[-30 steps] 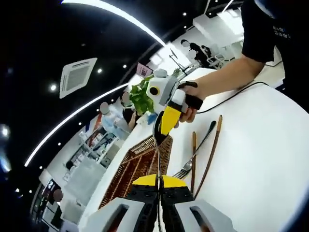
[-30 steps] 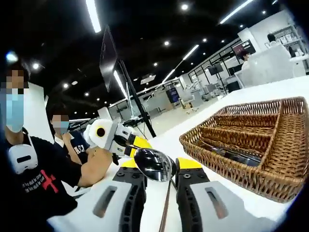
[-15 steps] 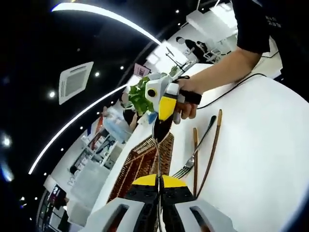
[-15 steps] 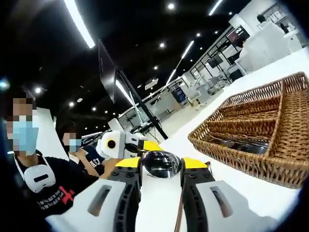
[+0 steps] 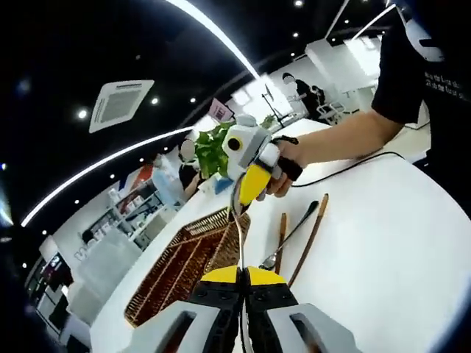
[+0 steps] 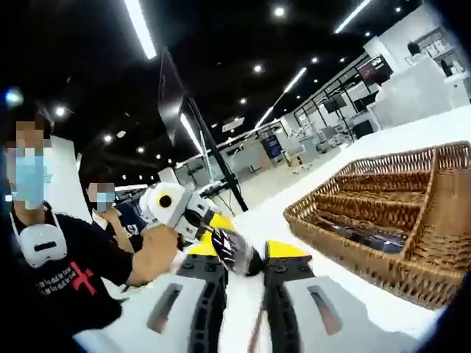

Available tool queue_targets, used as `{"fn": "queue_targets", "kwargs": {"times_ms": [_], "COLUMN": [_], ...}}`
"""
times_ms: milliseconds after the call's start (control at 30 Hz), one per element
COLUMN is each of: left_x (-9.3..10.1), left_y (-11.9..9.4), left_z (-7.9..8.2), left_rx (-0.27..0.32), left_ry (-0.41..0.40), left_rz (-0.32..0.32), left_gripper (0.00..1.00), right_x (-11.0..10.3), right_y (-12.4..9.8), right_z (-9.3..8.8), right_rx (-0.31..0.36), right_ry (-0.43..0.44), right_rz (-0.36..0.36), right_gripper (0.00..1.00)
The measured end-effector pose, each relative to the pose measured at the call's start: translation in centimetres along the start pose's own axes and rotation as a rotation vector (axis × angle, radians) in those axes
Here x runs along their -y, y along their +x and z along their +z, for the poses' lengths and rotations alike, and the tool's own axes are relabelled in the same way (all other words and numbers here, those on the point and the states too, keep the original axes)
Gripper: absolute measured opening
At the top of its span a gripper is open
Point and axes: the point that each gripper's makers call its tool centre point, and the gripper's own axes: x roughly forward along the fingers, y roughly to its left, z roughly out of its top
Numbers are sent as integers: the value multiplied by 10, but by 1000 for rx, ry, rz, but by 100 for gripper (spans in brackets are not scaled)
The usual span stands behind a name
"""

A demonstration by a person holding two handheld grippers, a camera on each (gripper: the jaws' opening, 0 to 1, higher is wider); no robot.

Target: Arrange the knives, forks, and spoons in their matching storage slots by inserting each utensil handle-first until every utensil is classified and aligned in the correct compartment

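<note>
A metal spoon [image 5: 241, 243] runs between both grippers. My left gripper [image 5: 241, 273] is shut on its thin handle at the bottom of the left gripper view. Straight ahead, a hand holds my right gripper [image 5: 241, 201], whose yellow jaws grip the spoon's bowl end. In the right gripper view the bowl [image 6: 234, 254] sits tilted between the jaws of my right gripper [image 6: 237, 250], and the left gripper [image 6: 219, 225] faces it from just behind. A wicker basket [image 5: 184, 254] with long compartments lies left of the spoon; in the right gripper view the basket [image 6: 368, 261] holds metal utensils [image 6: 357, 237].
On the white table [image 5: 368, 279] right of the spoon lie a fork [image 5: 292, 234] and two wooden-handled pieces [image 5: 280, 234] [image 5: 309, 239]. A black cable [image 5: 346, 170] trails across the table. A green plant [image 5: 212, 143] stands behind. People sit at the left [image 6: 51, 250].
The spoon's bowl has rolled from lying flat to tilted between the right jaws. Both cameras have shifted; the grippers keep hold of the spoon.
</note>
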Motion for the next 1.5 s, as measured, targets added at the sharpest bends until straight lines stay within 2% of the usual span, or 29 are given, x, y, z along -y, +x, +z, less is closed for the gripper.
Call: {"fn": "queue_targets", "kwargs": {"times_ms": [33, 67, 100, 200, 233, 300, 400, 433, 467, 500, 533, 633, 800, 867, 933, 1067, 1167, 1233, 1300, 1367, 1433, 1500], "left_x": [0, 1, 3, 1, 2, 4, 6, 7, 7, 8, 7, 6, 6, 2, -3, -3, -5, -3, -9, -16, -24, -28], "left_y": [-4, -5, -6, -7, -8, -7, -2, -2, -1, -2, -2, -5, -3, 0, 0, 0, 3, 5, 9, 11, 11, 10], "left_z": [-7, -4, -1, -1, -1, -4, -11, -11, -11, -12, -11, -11, -12, -14, -14, -11, -10, -9, -6, -6, -5, -3], "left_rx": [-49, -41, -33, -28, -29, -44, -82, -85, -89, -90, -86, -84, -80, -93, -125, -119, -131, -136, -135, -150, -157, -155], "left_ry": [-1, -4, -43, -46, -45, -42, -31, -28, -29, -37, -32, -48, -41, 9, 42, 26, 12, -20, -8, -5, 0, -2], "left_rz": [0, -5, -19, -17, -18, -29, -29, -31, -32, -37, -35, -40, -50, -39, -19, -40, -54, -80, -90, -91, -90, -95], "left_gripper": [0, 0, 0, 0, 0, 0, 0, 0, 0, 0, 0, 0, 0, 0, 0, 0, 0, 0, 0, 0, 0, 0], "right_x": [-22, -23, -20, -25, -18, -20, -25, -24, -23, -23, -24, -29, -27, -21, -17, -19, -11, -3, 8, 7, 9, 13], "right_y": [4, 3, 5, 7, 5, 7, 7, 6, 5, 4, 3, 1, 1, -3, -6, -16, -26, -32, -38, -41, -43, -46], "right_z": [-3, -3, 0, 3, 2, 0, 0, 1, 4, 3, 2, 4, 4, 3, 2, -6, -13, -12, -7, -9, -11, -11], "right_rx": [11, 18, 27, 43, 32, 24, 33, 37, 53, 43, 46, 55, 49, 25, 8, -31, -71, -72, -36, -41, -42, -40], "right_ry": [125, 92, 21, -80, -95, -166, -176, -189, -217, -259, -235, -276, -293, -288, -295, -283, -265, -250, -240, -242, -244, -253], "right_rz": [82, 87, 75, 64, 55, 52, 65, 60, 56, 65, 64, 79, 69, 49, 34, 11, -48, -63, -111, -128, -154, -173], "right_gripper": [5, 5, 5, 5, 5, 11, 20, 21, 14, 12, 11, 6, 9, 11, 18, 41, 54, 65, 79, 89, 97, 100]}}
